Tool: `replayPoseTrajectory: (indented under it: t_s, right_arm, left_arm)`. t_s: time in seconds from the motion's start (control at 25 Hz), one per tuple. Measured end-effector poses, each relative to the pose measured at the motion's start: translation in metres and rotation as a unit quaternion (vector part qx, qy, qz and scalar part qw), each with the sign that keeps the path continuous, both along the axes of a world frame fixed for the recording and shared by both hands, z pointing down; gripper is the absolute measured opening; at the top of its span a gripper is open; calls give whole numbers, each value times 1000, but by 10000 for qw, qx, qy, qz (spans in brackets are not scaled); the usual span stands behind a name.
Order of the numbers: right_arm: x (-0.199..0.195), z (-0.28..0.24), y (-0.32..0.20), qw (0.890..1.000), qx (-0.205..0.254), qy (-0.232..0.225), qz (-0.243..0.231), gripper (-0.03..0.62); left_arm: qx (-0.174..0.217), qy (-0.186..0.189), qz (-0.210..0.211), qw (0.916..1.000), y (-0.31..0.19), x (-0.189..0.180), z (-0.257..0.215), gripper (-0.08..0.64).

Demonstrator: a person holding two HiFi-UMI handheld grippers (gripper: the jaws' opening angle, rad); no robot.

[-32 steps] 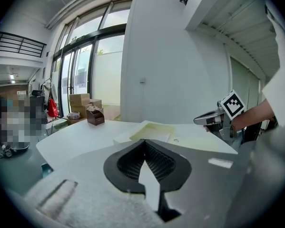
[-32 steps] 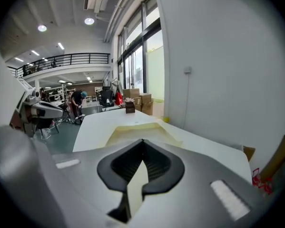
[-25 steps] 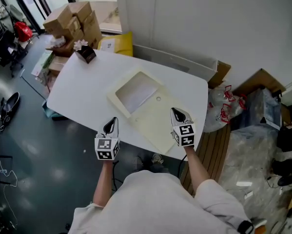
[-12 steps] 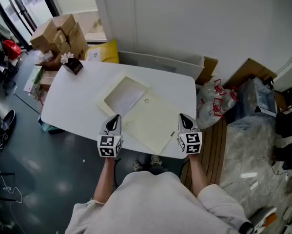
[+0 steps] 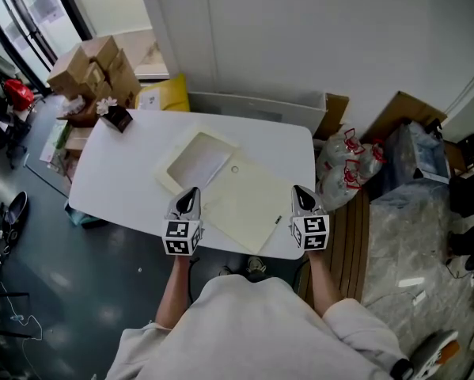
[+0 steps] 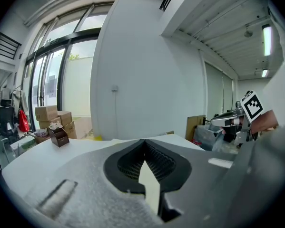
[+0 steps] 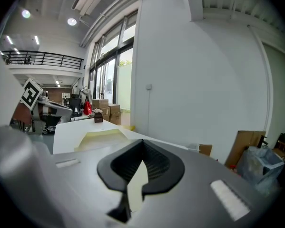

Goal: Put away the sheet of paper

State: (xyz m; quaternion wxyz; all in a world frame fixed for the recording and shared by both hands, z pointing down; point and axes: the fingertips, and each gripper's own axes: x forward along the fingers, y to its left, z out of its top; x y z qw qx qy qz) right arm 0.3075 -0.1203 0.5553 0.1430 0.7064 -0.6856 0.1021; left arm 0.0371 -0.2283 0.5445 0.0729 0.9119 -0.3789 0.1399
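A cream case lies open on the white table (image 5: 126, 172). Its tray (image 5: 173, 165) holds the white sheet of paper (image 5: 201, 165), and its lid (image 5: 248, 200) lies flat toward me. My left gripper (image 5: 189, 190) hovers at the table's front edge beside the lid's left corner, shut with nothing in it (image 6: 143, 142). My right gripper (image 5: 300, 188) hovers just off the lid's right edge, also shut and empty (image 7: 143, 144). Neither touches the case. Each gripper view shows the other gripper off to the side.
A small brown holder with white flowers (image 5: 116, 115) stands at the table's far left corner. Cardboard boxes (image 5: 94, 66) and a yellow bag (image 5: 161, 97) lie beyond it. A white bin (image 5: 252, 105) stands behind the table, and plastic bags (image 5: 351, 161) and a wooden slat platform (image 5: 355, 236) are to the right.
Both grippers have shifted and risen slightly, still shut. The left tip now stands over the table's edge by the lid; the right has moved off the lid's right corner.
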Motion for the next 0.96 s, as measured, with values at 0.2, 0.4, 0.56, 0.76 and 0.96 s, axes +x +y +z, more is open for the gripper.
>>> replayPoseTrajectory:
  t_s: [0.2,0.4,0.56,0.76,0.96]
  right_arm:
    - [-2,2,-2,10000,-8,-14,-26,0]
    - [-5,5,-6,10000,-42,4,-83,0]
    - [-8,7,-6,9999,-76,14,-122,0]
    - [-8,7,-8,9999,-60,-11,-144,0]
    - [-10,6,-11,9998,-73,-28,-166,0]
  left_arm:
    - [23,32,-14,10000,-2,1,-1,1]
    - [29,51,-44,10000,-4,1,0,0]
    - [22,60,-48,10000,-4,2,1,0]
    - [23,33,-24,10000,-4,6,3,0]
    - [35,35,-14,10000,-7,8,1,0]
